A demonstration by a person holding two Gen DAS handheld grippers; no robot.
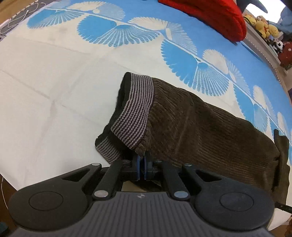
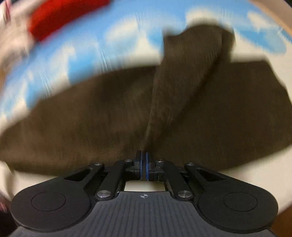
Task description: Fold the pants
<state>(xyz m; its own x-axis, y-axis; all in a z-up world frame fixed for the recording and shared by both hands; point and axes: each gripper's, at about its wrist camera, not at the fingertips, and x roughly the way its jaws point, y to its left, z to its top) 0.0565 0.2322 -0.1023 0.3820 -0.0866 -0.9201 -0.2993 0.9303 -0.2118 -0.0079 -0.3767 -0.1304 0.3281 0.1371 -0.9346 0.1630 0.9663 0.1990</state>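
The brown corduroy pants (image 1: 200, 124) are laid across a bed cover (image 1: 45, 87) that is cream on the near side and blue with a white fan pattern further off. In the left wrist view their long axis is seen running from the striped elastic waistband (image 1: 135, 111), at the left, away toward the right edge of the picture, where the fabric is turned up. The left hand-held gripper (image 1: 142, 160) is clamped on the lower corner of the waistband, its 2 blue pads pressed together with cloth between them. In the right wrist view (heavily blurred) 1 fold of the pants (image 2: 182, 87) is drawn up from the right hand-held gripper (image 2: 144, 156), which is closed on it, toward the top of the picture, crossing the flat part that is spread left to right. A red cloth (image 1: 209, 16) is seen at the far edge of the bed, and soft toys (image 1: 264, 27) on a ledge beside it.
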